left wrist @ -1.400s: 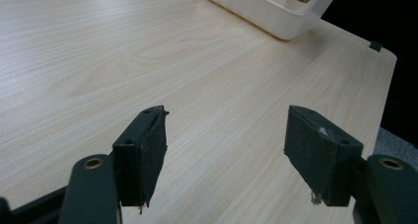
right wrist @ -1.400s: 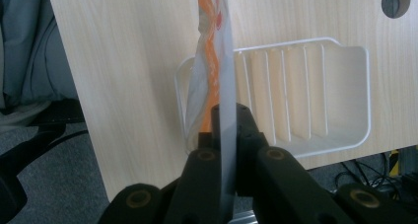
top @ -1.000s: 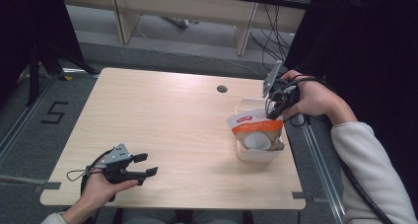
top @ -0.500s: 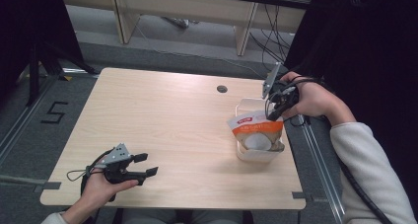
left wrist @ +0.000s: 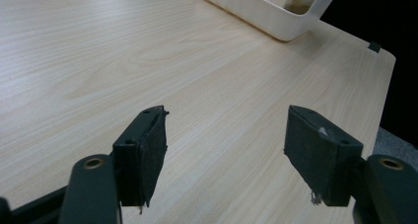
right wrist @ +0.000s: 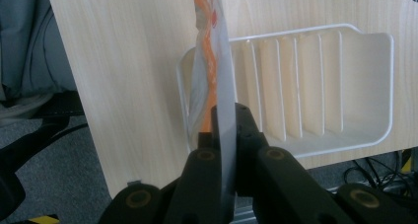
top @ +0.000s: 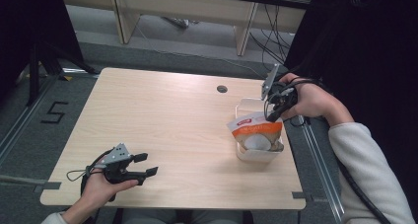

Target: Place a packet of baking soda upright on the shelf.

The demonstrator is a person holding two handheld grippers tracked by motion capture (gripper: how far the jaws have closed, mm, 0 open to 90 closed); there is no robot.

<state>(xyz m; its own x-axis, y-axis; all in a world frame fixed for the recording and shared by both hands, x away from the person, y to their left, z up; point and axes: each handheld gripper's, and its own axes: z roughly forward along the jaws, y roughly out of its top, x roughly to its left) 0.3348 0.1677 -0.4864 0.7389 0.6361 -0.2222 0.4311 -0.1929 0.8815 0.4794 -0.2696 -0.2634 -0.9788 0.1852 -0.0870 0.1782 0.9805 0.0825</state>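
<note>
The right gripper [top: 274, 111] has its fingers [right wrist: 207, 135] pressed together on the top edge of a flat pouch [top: 255, 130], white and orange with a picture of something pale and round on its front. In the right gripper view the pouch rises edge-on straight out from between the fingers, its thin clear seam pinched between the two black pads. The lower end of the pouch sits inside a white plastic bin [top: 259, 155], which stands on the desk [top: 177, 115] directly below the right fingers, near the desk's far right side. The bin has ribbed inner walls [right wrist: 305, 86], and the pouch stands at the end of it farthest from those fingers' camera side, leaning a little.

The left gripper [top: 145, 166] lies low over the near left part of the desk, held in the person's left hand [top: 101, 187]. Its fingers [left wrist: 143, 150] stand wide apart with only bare wood between them. The bin lies well ahead of these fingers, toward the far corner of the desk.
</note>
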